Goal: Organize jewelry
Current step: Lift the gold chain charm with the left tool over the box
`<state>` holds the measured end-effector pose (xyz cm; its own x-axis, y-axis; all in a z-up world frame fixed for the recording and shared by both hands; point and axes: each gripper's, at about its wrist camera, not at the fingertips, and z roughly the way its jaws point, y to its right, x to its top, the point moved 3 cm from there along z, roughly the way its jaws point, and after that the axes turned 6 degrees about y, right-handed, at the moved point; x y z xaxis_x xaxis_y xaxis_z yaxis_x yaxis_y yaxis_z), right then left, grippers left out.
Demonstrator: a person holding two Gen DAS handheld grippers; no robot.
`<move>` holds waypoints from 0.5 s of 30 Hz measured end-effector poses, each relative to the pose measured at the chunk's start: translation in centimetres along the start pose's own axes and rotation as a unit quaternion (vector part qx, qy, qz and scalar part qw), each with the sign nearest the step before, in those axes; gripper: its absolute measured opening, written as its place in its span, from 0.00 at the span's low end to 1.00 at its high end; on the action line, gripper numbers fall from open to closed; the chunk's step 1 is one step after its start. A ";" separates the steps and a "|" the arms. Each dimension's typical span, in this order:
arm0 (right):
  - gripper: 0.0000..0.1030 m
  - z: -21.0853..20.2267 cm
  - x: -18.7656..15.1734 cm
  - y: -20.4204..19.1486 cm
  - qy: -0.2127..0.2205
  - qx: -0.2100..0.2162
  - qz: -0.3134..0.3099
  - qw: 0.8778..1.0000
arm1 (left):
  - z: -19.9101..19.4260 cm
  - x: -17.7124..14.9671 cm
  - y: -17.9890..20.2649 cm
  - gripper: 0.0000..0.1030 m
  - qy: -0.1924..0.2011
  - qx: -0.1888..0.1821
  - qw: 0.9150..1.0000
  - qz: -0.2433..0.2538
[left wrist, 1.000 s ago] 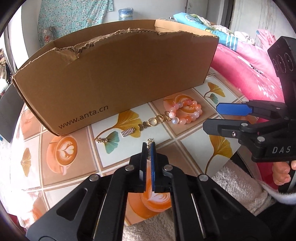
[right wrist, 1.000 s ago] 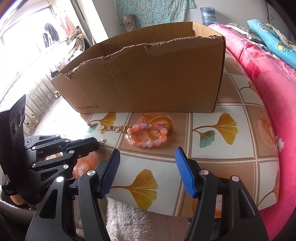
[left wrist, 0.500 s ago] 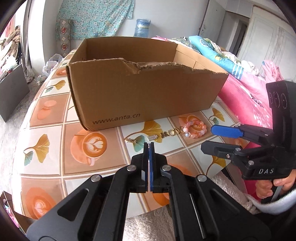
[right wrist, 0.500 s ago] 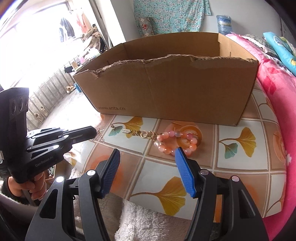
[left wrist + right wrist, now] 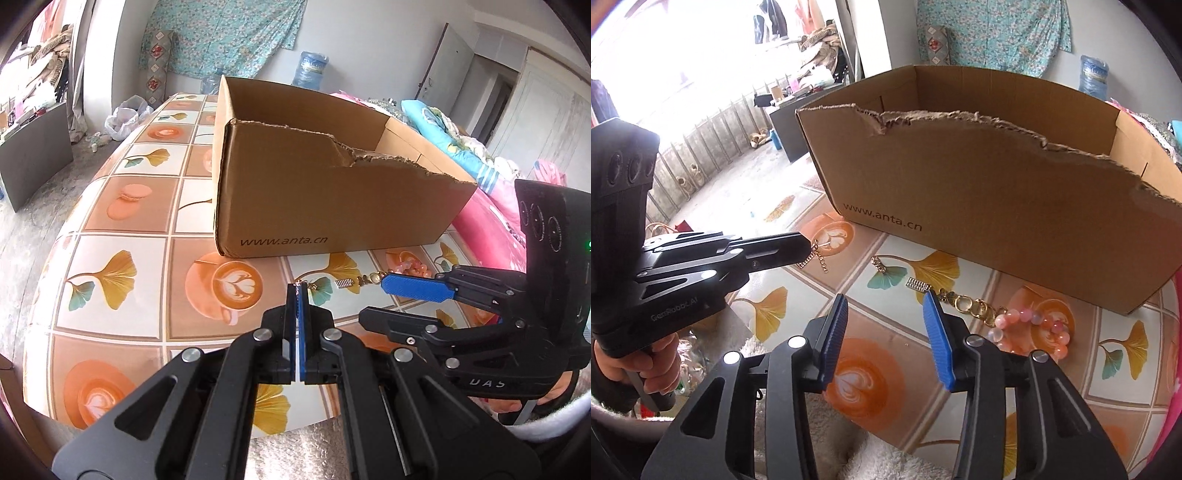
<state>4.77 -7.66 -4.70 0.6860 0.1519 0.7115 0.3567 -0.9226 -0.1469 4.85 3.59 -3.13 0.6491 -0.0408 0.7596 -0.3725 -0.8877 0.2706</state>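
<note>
My left gripper [image 5: 298, 290] is shut on a small gold earring with a chain [image 5: 812, 256], which hangs from its tip above the table; the left gripper also shows in the right wrist view [image 5: 803, 243]. My right gripper [image 5: 882, 306] is open and empty, above the table in front of the box. A pink bead bracelet [image 5: 1034, 326] with a gold clasp [image 5: 967, 304], a small silver bar piece [image 5: 917, 285] and a gold earring [image 5: 878, 264] lie on the table. An open cardboard box [image 5: 1015, 206] stands behind them.
The table [image 5: 122, 266] has a tile-pattern cover with leaves and coffee cups. A white towel [image 5: 871, 458] lies at its near edge. A pink bed [image 5: 491, 218] is at the right. A blue water bottle [image 5: 310, 68] stands by the far wall.
My left gripper has lifted the earring off the table and drawn back and up. My right gripper has moved left and closer to the jewelry, still open.
</note>
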 end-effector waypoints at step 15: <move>0.27 3.3 0.9 0.6 -0.014 -0.043 -0.018 0.999 | 0.2 -0.5 -0.5 0.00 -0.004 -0.008 1.000 -0.004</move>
<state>7.68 -6.91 -6.42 0.6910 0.1943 0.6963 0.3268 -0.9431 -0.0611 4.87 3.96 -3.77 0.6571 -0.0365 0.7529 -0.3770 -0.8808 0.2863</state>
